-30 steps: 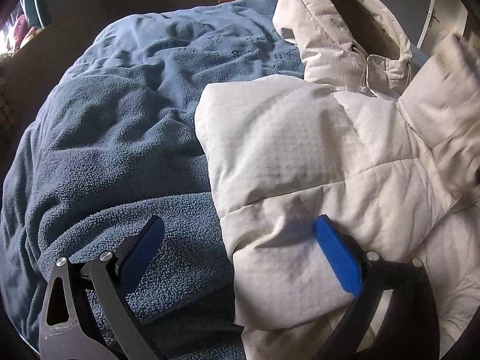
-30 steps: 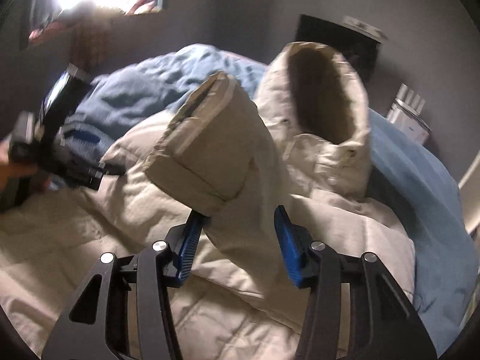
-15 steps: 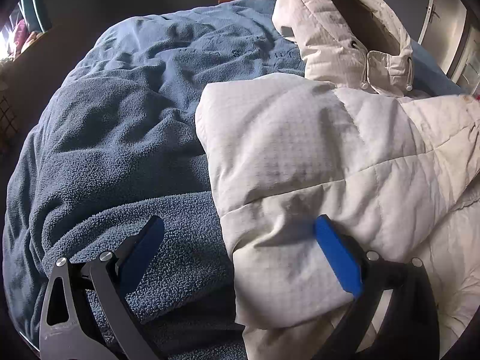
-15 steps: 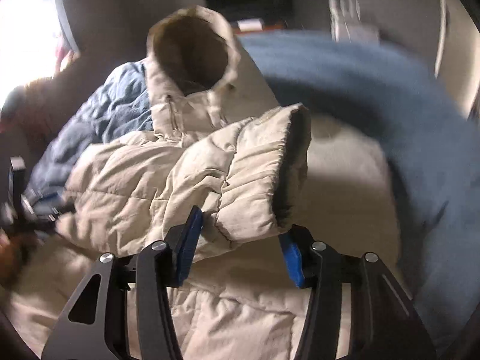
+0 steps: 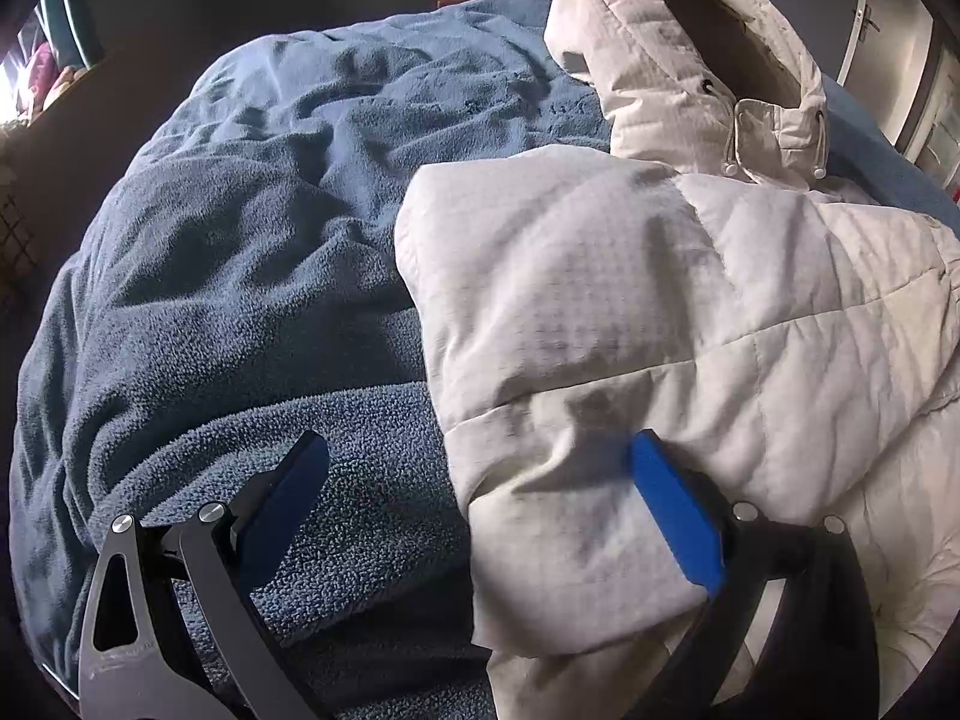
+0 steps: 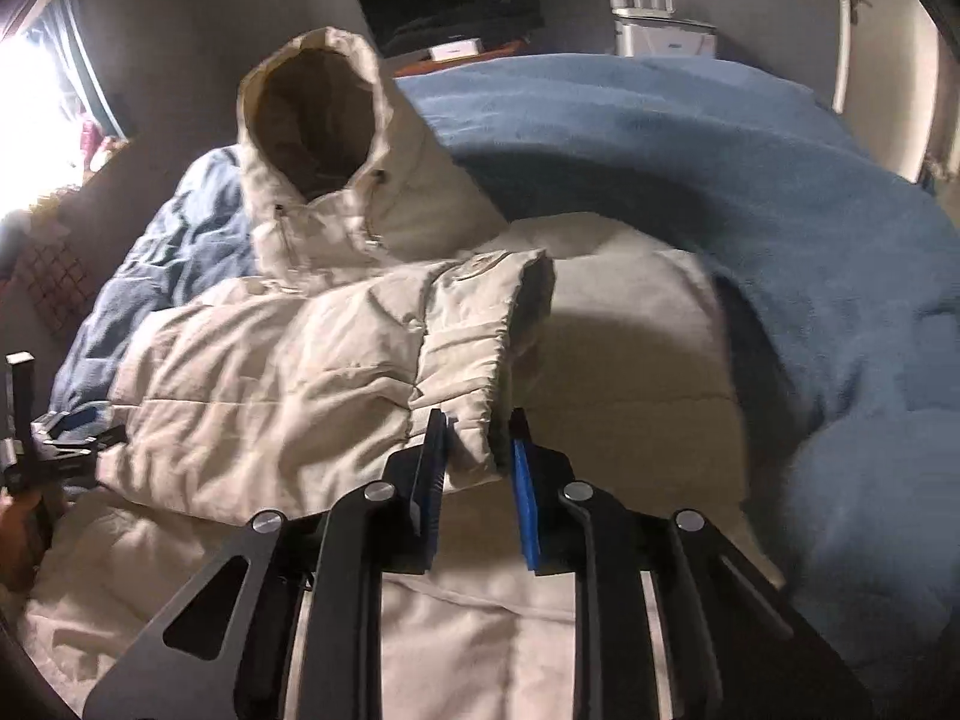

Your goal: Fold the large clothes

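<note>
Sleeve [image 6: 336, 360] swung across jacket [image 6: 630, 330]; right tool [image 6: 477, 456] closing on cuff [image 6: 474, 348].

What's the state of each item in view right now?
Jacket: spread on the bed, one sleeve folded across its front.
Hood: standing up, open.
Sleeve cuff: between the right hand-held gripper's closing jaws.
Left hand-held gripper: open, straddling the jacket's edge.
Blanket: rumpled.

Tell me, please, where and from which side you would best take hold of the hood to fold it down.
I would grip the hood by its top rim, from above, one jaw inside the opening. It stands upright and gaping, so that rim is a free, thin edge; the padded sides look too bulky.
</note>
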A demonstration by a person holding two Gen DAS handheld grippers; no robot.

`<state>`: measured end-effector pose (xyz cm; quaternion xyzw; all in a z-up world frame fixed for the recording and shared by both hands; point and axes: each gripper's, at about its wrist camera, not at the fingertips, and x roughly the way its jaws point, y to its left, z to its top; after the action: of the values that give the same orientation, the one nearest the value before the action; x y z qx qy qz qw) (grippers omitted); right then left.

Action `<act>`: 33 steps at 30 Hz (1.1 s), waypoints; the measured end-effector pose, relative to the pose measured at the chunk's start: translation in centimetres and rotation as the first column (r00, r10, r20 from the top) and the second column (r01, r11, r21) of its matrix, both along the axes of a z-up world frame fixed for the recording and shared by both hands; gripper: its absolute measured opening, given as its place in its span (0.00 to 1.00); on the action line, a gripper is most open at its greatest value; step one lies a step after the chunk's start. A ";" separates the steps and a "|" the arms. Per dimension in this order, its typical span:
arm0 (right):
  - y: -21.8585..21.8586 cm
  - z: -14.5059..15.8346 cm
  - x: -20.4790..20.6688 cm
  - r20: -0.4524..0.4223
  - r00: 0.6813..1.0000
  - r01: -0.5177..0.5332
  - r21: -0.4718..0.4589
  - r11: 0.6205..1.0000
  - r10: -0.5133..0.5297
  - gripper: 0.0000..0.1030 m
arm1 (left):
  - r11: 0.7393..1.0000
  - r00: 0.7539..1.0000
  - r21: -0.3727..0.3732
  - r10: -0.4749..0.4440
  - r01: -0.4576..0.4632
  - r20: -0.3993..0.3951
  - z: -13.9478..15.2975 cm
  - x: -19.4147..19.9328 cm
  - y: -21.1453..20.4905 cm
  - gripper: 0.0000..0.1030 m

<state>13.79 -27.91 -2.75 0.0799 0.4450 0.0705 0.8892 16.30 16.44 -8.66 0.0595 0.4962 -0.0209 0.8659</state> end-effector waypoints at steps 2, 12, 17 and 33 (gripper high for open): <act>-1.7 -1.1 0.3 -0.046 0.998 0.049 -0.022 0.999 -0.050 0.11 | 1.000 1.000 0.005 -0.015 0.015 -0.002 0.6 0.2 -0.2 0.93; -3.9 -0.6 1.8 -0.077 0.994 0.080 -0.014 0.997 -0.081 0.48 | 0.988 0.982 0.001 -0.156 0.157 0.108 8.0 4.2 -4.6 0.94; -1.1 2.9 3.7 0.059 0.998 0.010 -0.111 0.994 -0.004 0.74 | 0.990 0.986 -0.037 -0.132 0.136 0.101 5.9 6.6 -7.4 0.94; 2.8 -1.7 10.0 -0.004 0.998 -0.063 -0.145 0.987 0.064 0.74 | 0.990 0.988 -0.026 -0.139 0.141 0.073 -1.0 7.0 -8.2 0.94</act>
<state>23.83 -25.08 -4.45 0.0007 0.4508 0.0663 0.8902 23.33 8.28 -9.64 0.0816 0.4592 -0.0873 0.8802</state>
